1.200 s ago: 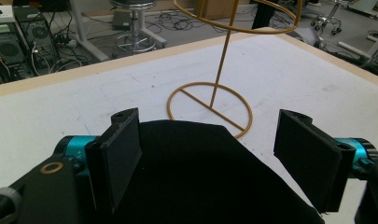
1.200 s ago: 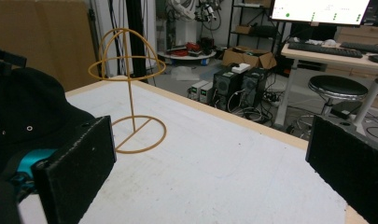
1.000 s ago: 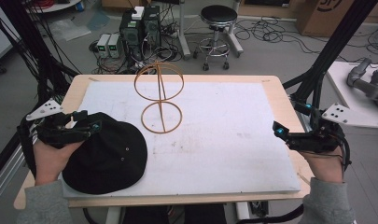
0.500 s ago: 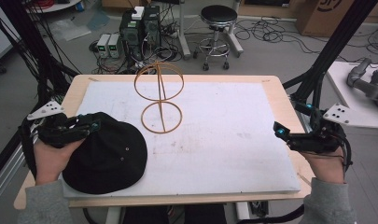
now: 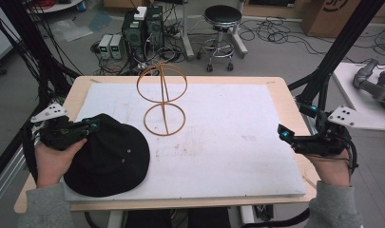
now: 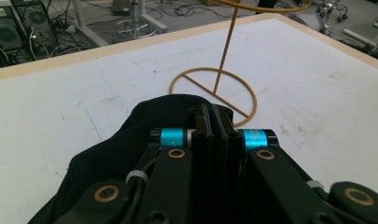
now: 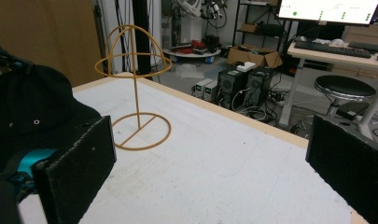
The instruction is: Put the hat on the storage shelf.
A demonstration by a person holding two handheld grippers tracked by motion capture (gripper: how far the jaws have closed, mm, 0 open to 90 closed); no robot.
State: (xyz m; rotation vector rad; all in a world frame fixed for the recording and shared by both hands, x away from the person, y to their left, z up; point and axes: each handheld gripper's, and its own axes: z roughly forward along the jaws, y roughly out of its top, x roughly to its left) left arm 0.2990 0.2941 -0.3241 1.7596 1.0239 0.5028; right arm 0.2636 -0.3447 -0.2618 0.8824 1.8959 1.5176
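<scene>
The left gripper, jaws pressed together on the black cap, pinched its far edge at near left, likely for lifting onto the wire stand. The right gripper waited spread, near right.

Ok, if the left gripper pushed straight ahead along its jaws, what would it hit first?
Probably the wire hat stand: its base ring lies just past the left gripper, whose jaws are already closed on the black cap.

gripper: jaws pressed together, pinching the cap's edge
cap: black, lies on the mat under the jaws
stand: tan wire, ring base just beyond the cap
mat: white, scuffed
</scene>
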